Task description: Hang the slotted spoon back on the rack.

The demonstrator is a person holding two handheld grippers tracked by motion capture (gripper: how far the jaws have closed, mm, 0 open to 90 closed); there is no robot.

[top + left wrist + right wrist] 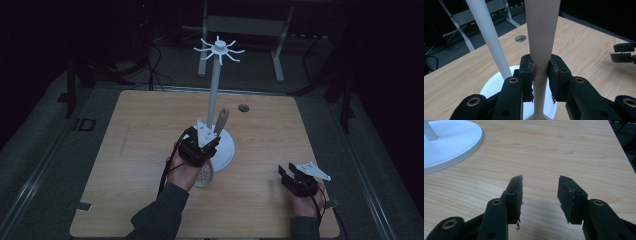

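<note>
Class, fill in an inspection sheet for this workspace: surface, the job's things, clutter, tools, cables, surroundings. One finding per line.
Surface: wooden table, with a round hole near the far edge.
Job's things: slotted spatula held upright, handle up, beside the white hook stand; stand's hooks bare.
Clutter: nothing seen.
Tools: left tool shut on the spatula's handle; right tool open, low over bare wood.
Cables: black cable trails from the left tool along the forearm.
Surroundings: dark room; a metal frame behind the table.

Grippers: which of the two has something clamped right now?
The left gripper: its pads press the slotted spatula's handle beside the white stand's pole. The right gripper stands open over bare table.
</note>
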